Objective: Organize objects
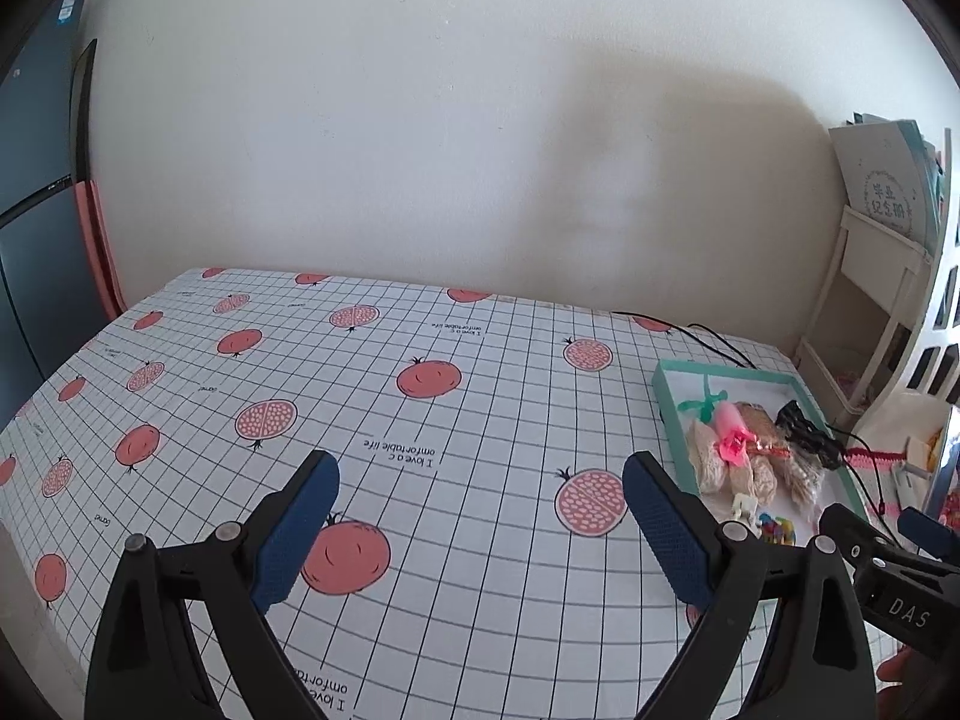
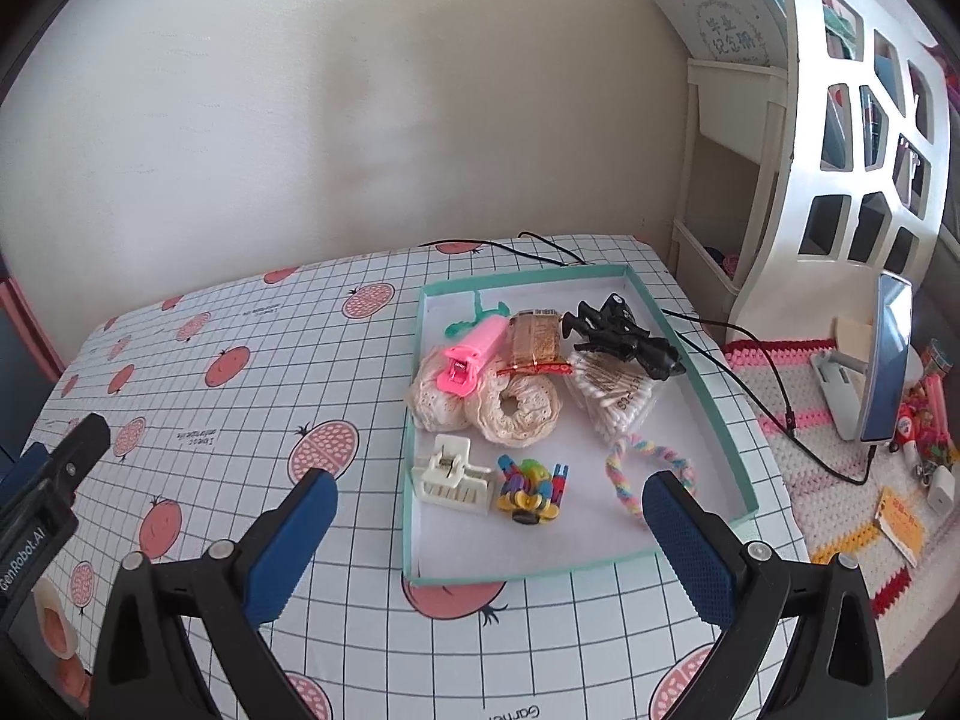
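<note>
The right gripper [image 2: 489, 525] hangs wide open before the teal tray [image 2: 729, 438] of small items on the checked worktop [image 2: 240, 360].

A plain cream wall [image 1: 420, 120] is seen behind the worktop [image 1: 480, 396]; a white shelf [image 2: 840, 138] is placed at the right; soft shadows are cast on the wall.
</note>
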A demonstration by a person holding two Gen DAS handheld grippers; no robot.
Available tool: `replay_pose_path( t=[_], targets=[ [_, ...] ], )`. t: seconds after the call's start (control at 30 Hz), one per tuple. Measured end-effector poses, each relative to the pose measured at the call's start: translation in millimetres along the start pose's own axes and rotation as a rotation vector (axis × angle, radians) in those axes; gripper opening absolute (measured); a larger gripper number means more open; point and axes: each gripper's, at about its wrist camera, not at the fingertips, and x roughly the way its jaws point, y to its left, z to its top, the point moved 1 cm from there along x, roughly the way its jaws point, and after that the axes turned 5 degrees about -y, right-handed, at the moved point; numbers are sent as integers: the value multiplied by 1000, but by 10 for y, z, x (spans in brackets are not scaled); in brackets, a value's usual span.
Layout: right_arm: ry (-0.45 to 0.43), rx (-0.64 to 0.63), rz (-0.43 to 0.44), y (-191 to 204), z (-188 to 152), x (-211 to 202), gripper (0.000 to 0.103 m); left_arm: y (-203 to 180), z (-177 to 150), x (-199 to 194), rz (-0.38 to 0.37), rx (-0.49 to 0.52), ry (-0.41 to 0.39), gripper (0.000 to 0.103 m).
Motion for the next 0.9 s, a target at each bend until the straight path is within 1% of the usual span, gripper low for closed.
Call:
replay_pose_path(
  t=[0.1,0.2,0.33,0.47,0.73,0.9],
  targets=[
    [0,1,0,2,-116,-44,103,7,-126,-25,2,17,10,96],
    [5,6,-3,-15,-235,-53,103,49,-269,-36,-2,8,27,96],
    [45,39,16,-73,-440,11,103,66,-467,-19,0,17,58,96],
    [67,24,7,-61,-607,54,103,44,-650,2,-3,34,86,96],
    [62,-9,-6,-14,-810,42,103,50,-874,14,0,39,120,96],
    [80,-27,-13,9,-904,89,103,58,-1001,74,1,38,154,96]
  ],
)
